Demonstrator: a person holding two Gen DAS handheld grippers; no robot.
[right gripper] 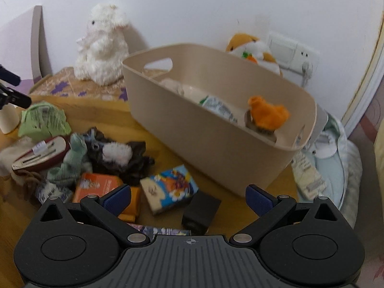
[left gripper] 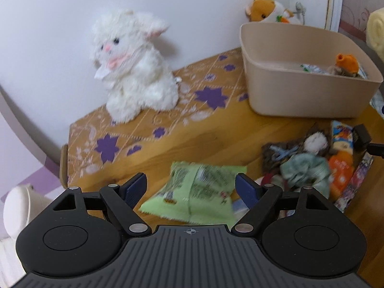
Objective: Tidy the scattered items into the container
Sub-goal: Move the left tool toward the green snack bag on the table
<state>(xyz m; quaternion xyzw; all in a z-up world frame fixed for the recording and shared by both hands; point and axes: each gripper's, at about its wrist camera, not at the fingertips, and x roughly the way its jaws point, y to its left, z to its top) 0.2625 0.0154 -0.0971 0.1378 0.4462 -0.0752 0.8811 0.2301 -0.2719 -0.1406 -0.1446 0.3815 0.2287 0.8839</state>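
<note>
A beige plastic tub [left gripper: 304, 96] [right gripper: 216, 139] stands on the wooden table and holds an orange knitted item [right gripper: 267, 115] and a white-green packet [right gripper: 216, 106]. A light green snack bag [left gripper: 196, 192] [right gripper: 43, 120] lies between the fingers of my open left gripper [left gripper: 192, 187], which hovers over it. My right gripper [right gripper: 188, 198] is open and empty above a colourful small box [right gripper: 169, 188] and a black cube [right gripper: 200, 210]. A pile of cloths, a dark fluffy item [right gripper: 120, 156] and an orange packet [right gripper: 96, 187] lies to its left.
A white plush rabbit [left gripper: 130, 69] [right gripper: 102, 45] sits on a flowered cloth at the back by the wall. An orange-white plush hamster [left gripper: 268, 10] [right gripper: 252, 48] is behind the tub near a wall socket. Pale bedding [right gripper: 336, 158] lies right of the table.
</note>
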